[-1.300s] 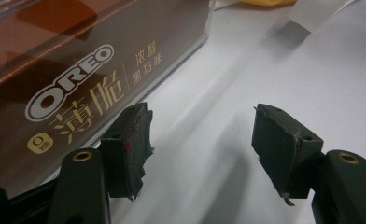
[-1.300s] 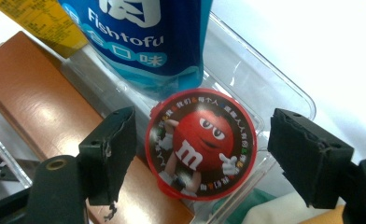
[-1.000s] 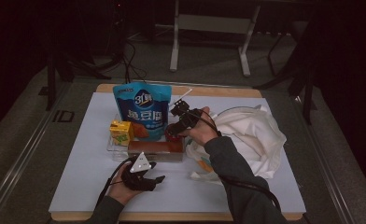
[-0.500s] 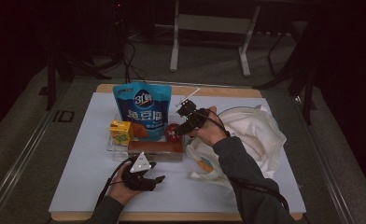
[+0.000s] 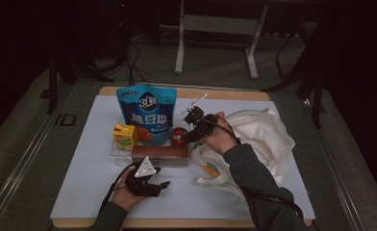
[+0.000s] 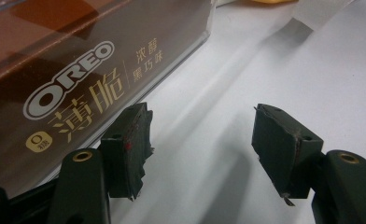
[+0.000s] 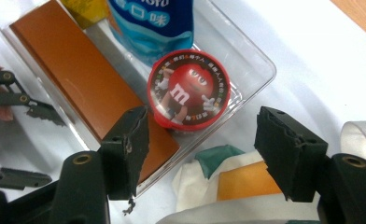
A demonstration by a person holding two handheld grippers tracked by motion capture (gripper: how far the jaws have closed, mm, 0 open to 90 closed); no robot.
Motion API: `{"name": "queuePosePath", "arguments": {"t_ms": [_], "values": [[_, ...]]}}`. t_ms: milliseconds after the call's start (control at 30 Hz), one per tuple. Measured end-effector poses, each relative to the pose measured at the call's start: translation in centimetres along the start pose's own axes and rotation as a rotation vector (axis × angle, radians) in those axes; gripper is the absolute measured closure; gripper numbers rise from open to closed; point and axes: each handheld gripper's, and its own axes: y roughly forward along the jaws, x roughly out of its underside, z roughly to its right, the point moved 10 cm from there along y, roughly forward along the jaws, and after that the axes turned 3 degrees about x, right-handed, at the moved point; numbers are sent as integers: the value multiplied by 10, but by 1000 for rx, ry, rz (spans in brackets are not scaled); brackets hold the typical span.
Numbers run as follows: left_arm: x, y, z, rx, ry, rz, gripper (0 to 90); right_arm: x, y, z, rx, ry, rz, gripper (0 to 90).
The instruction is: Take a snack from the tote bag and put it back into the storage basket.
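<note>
Beneath open right gripper [image 7: 202, 158], round glossy red M&M's tub [image 7: 189, 88].

Looking along my left tool [image 6: 197, 154], I see its two black jaws standing apart with nothing between them but bare white table [image 6: 274, 70]. The brown Oreo box [image 6: 78, 70] lies at the upper left, its long side running diagonally, and the left jaw's worn pad sits just beside its lower edge; I cannot tell whether they touch.
</note>
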Motion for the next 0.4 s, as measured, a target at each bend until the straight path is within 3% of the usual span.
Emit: {"name": "queuePosePath", "arguments": {"t_ms": [400], "values": [[1,1,-1,-6,-6,-13,371,4,-7,-7,-14,-28,13,355]]}}
